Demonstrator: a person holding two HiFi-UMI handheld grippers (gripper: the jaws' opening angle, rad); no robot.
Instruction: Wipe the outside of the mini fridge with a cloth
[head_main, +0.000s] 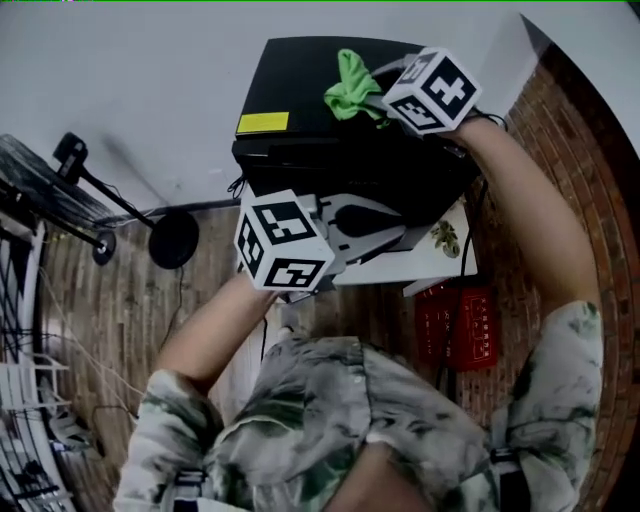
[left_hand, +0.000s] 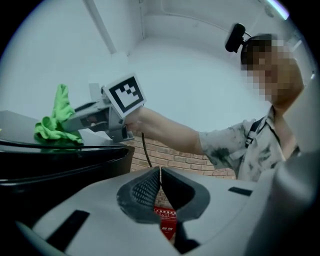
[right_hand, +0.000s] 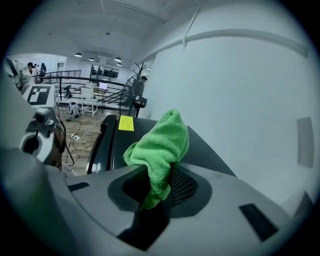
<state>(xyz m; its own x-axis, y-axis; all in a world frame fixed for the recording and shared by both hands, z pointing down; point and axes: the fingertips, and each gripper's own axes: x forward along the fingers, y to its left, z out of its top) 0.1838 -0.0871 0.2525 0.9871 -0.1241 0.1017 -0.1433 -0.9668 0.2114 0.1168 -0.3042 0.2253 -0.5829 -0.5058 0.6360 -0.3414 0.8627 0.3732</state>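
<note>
The jaws of the right gripper (right_hand: 157, 186) are clamped on a bunched green cloth (right_hand: 161, 142), which is laid against the flat black top of the mini fridge (head_main: 300, 75) near the wall side, seemingly so that the top can be wiped. The left gripper (left_hand: 160, 187), its jaws closed together on nothing, is held low at the fridge's front, apparently so as not to hinder the wiping.
</note>
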